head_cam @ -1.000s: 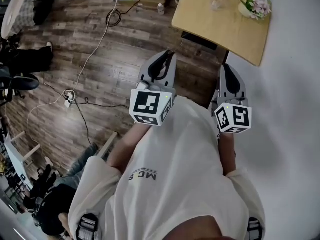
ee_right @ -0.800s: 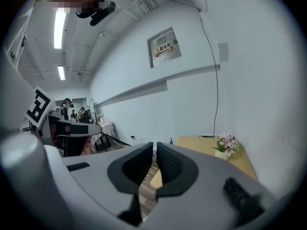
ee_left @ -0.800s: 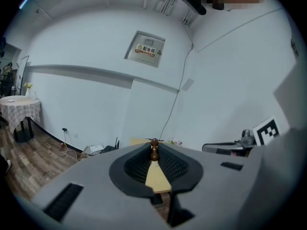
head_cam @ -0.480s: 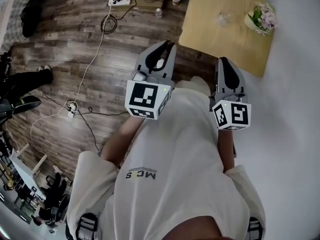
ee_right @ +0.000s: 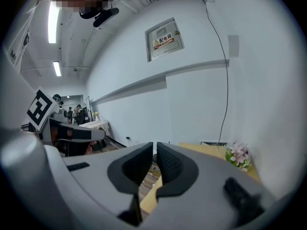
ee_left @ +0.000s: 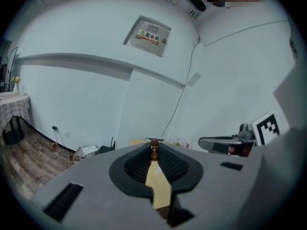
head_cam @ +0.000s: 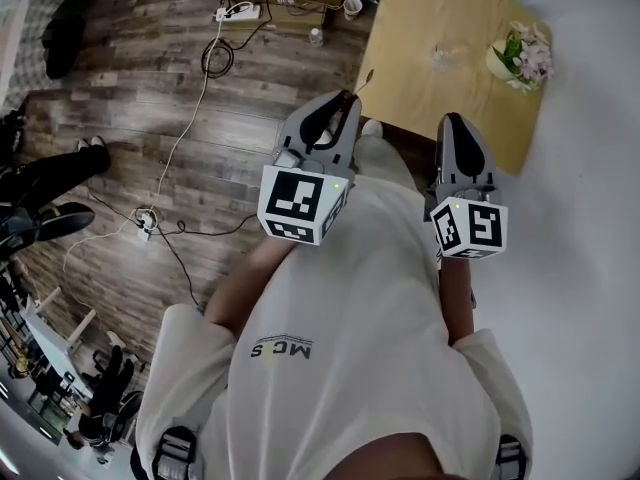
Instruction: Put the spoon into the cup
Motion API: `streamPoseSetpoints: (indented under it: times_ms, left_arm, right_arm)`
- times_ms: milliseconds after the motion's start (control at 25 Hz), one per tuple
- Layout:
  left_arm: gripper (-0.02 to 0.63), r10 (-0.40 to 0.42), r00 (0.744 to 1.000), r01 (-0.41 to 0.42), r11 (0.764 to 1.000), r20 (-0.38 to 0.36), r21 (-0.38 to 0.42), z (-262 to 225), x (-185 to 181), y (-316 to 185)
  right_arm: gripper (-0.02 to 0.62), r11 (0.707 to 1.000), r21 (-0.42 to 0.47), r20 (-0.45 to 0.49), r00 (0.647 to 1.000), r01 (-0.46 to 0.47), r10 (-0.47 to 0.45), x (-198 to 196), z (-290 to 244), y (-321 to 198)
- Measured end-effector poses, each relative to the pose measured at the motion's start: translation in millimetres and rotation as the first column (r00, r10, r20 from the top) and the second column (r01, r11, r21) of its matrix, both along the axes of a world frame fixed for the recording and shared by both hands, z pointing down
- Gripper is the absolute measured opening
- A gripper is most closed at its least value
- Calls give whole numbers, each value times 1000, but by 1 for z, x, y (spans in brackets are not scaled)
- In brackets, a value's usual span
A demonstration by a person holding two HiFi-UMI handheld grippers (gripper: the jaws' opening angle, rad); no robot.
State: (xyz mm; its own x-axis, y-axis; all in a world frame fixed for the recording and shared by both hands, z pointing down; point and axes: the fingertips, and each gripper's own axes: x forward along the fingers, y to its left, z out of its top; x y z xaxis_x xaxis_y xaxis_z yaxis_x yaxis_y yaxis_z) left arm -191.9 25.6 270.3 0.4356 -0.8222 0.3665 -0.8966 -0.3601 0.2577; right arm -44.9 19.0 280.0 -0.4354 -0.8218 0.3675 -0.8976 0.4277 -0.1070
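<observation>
My left gripper (head_cam: 345,100) is shut on the spoon (head_cam: 364,78), whose thin dark end pokes out past the fingertips toward the table. In the left gripper view its brown beaded end (ee_left: 154,148) stands between the pads of the left gripper (ee_left: 154,146). A clear glass cup (head_cam: 441,59) stands on the wooden table (head_cam: 420,108), ahead and slightly right of that gripper. My right gripper (head_cam: 452,120) hovers at the table's near edge, its jaws close together with nothing in them; the right gripper view shows the same gripper (ee_right: 155,147) with a thin slit.
A pot of pink flowers (head_cam: 520,53) stands at the table's right end. On the wooden floor to the left lie cables and a power strip (head_cam: 240,12), and a small bottle (head_cam: 316,36). A person's legs (head_cam: 50,173) are at the far left.
Both grippers have moved forward together toward the table, which now lies closer under their tips. The spoon stays gripped in the left jaws.
</observation>
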Motion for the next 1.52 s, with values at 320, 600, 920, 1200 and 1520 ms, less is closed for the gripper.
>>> streamPoseSetpoints:
  times_ms: [320,600,920,1200,1520]
  left_arm:
    - [51,25,1000,-25,1000,8,-11,6,52,-37]
    - [51,28,999,-27,999,20,-34,18,92,-74]
    - [51,21,999,-19,998,36,-55,32,125,-106]
    - [50,36,998,-30,995,58,-93,53,145,-125]
    - [49,71,995,-61,988,66,-140,80,165,-142]
  right_arm:
    - [40,1000,29,29,1000,0,-1,42,3,-45]
    - [40,1000,12,37,999,19,-19,76,19,-81]
    - [40,998,-45,72,997,36,-32,101,44,-107]
    - [40,995,-91,90,995,45,-37,111,65,-123]
    - [40,995,-101,119,993,22,-10,123,81,-137]
